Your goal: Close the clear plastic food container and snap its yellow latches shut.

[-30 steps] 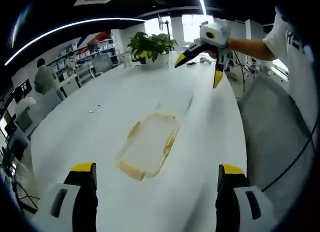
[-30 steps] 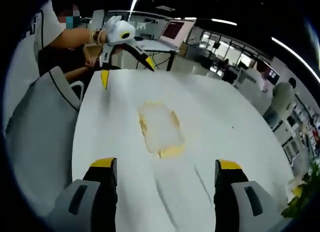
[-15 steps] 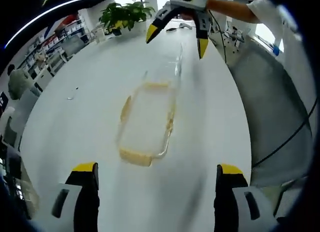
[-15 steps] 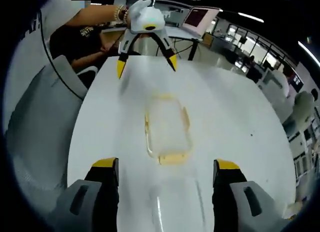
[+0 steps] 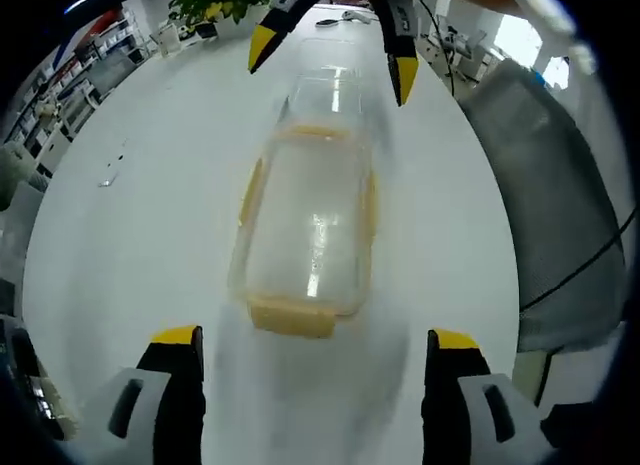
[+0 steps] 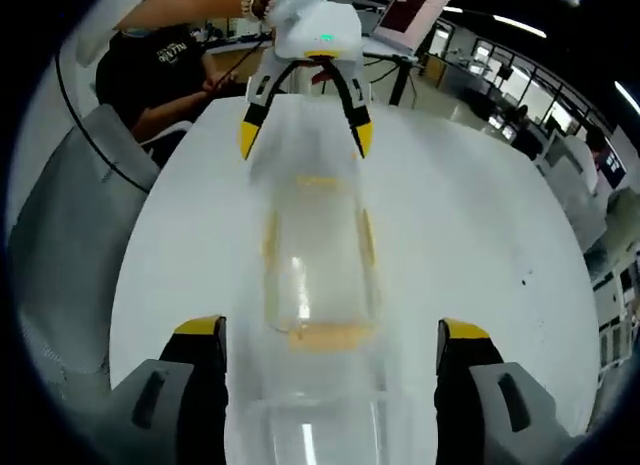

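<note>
Container [image 5: 305, 230] on white table [image 5: 150, 235], ahead between both grippers' spread jaws

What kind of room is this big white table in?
Probably an open-plan office. The long white table has a grey office chair beside it, an open laptop with a dark red screen stands behind, and a green potted plant sits at the far end.

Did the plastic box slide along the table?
Cannot tell. The box looks bigger and nearer the plant, but both cameras moved, so the grippers probably came closer instead.
</note>
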Demonstrator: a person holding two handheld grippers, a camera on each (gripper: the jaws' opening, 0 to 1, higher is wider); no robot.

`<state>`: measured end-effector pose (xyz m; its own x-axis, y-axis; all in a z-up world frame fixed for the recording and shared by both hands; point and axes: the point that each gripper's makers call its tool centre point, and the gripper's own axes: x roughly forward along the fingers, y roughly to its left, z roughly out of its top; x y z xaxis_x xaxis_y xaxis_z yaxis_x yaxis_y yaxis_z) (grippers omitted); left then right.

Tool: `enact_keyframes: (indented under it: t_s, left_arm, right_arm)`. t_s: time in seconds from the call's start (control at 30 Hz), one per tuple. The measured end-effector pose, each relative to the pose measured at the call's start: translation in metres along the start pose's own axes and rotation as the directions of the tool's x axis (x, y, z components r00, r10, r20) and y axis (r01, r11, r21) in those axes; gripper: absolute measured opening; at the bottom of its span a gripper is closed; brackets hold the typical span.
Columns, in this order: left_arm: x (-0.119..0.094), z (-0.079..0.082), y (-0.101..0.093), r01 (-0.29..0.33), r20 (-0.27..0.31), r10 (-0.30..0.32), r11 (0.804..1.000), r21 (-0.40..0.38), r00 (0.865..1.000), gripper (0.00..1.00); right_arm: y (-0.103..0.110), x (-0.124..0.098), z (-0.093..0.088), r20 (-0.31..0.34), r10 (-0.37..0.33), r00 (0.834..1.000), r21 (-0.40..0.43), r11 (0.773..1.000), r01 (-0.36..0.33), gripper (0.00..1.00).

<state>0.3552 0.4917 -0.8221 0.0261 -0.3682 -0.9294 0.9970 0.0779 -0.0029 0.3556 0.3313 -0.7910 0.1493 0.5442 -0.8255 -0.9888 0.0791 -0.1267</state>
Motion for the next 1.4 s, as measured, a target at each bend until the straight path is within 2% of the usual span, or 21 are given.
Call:
enact_keyframes:
  t_s: [0.13, 0.2, 0.23, 0.27, 0.3, 0.37, 0.47, 0.57, 0.67, 0.8, 0.87, 0.9, 0.93, 0.97, 1.23, 1.4]
  left_arm:
    - [0.009, -0.001, 0.006, 0.017, -0.010, -0.017, 1.000, 0.007, 1.000, 0.76]
    - [0.014, -0.004, 0.005, 0.051, -0.029, -0.050, 0.998, 0.028, 0.998, 0.69]
    - [0.017, -0.002, 0.003, 0.077, -0.017, -0.077, 0.997, 0.029, 0.997, 0.66]
    - [0.019, -0.003, 0.005, 0.079, -0.022, -0.078, 0.997, 0.015, 0.997, 0.66]
    - [0.021, -0.005, 0.009, 0.063, -0.044, -0.064, 0.998, -0.008, 0.997, 0.68]
    - [0.024, -0.003, 0.012, 0.059, -0.037, -0.058, 0.998, 0.026, 0.998, 0.67]
    - [0.025, -0.002, 0.013, 0.059, -0.037, -0.058, 0.998, 0.038, 0.998, 0.64]
    - [0.024, -0.001, 0.013, 0.064, -0.028, -0.064, 0.998, 0.013, 0.998, 0.63]
    - [0.025, -0.002, 0.015, 0.044, -0.039, -0.042, 0.998, 0.048, 0.998, 0.58]
    - [0.025, -0.002, 0.018, 0.017, -0.041, -0.015, 0.999, 0.048, 0.999, 0.52]
    - [0.026, -0.002, 0.020, 0.000, -0.049, 0.003, 0.998, 0.068, 0.999, 0.47]
    - [0.027, -0.002, 0.019, 0.000, -0.050, 0.004, 0.997, 0.072, 0.999, 0.47]
    - [0.026, -0.002, 0.020, 0.000, -0.051, 0.004, 0.997, 0.071, 0.999, 0.47]
    - [0.026, -0.002, 0.019, 0.000, -0.051, 0.003, 0.997, 0.072, 0.999, 0.46]
    - [0.027, 0.001, 0.014, 0.016, -0.045, -0.011, 0.994, 0.109, 0.999, 0.37]
    - [0.026, 0.001, 0.013, 0.020, -0.040, -0.015, 0.992, 0.121, 0.999, 0.35]
  right_arm:
    - [-0.001, 0.010, -0.008, -0.037, 0.031, 0.999, 0.028, 0.999, -0.030, 0.76]
    - [-0.001, 0.015, -0.015, -0.066, 0.047, 0.997, 0.031, 0.999, -0.045, 0.76]
    - [0.001, 0.017, -0.018, -0.079, 0.060, 0.995, 0.037, 0.998, -0.057, 0.76]
    - [0.000, 0.020, -0.022, -0.090, 0.067, 0.994, 0.046, 0.997, -0.063, 0.76]
    - [0.000, 0.022, -0.024, -0.099, 0.068, 0.993, 0.047, 0.997, -0.064, 0.76]
    - [-0.001, 0.024, -0.025, -0.100, 0.072, 0.992, 0.036, 0.997, -0.069, 0.73]
    - [0.001, 0.028, -0.026, -0.104, 0.088, 0.991, 0.036, 0.996, -0.085, 0.70]
    - [0.002, 0.032, -0.027, -0.108, 0.099, 0.989, 0.034, 0.995, -0.096, 0.68]
    - [0.002, 0.035, -0.027, -0.115, 0.101, 0.988, 0.032, 0.995, -0.098, 0.64]
    - [0.006, 0.038, -0.028, -0.116, 0.119, 0.986, 0.042, 0.993, -0.115, 0.61]
    - [0.006, 0.041, -0.031, -0.137, 0.115, 0.984, 0.026, 0.993, -0.112, 0.59]
    - [0.006, 0.043, -0.034, -0.150, 0.115, 0.982, 0.019, 0.993, -0.113, 0.57]
    - [0.009, 0.042, -0.032, -0.142, 0.138, 0.980, 0.049, 0.990, -0.132, 0.56]
    - [0.005, 0.042, -0.027, -0.134, 0.118, 0.984, 0.029, 0.993, -0.115, 0.54]
    - [0.008, 0.045, -0.034, -0.181, 0.130, 0.975, 0.007, 0.991, -0.131, 0.42]
    - [0.007, 0.044, -0.035, -0.175, 0.129, 0.976, 0.023, 0.992, -0.127, 0.38]
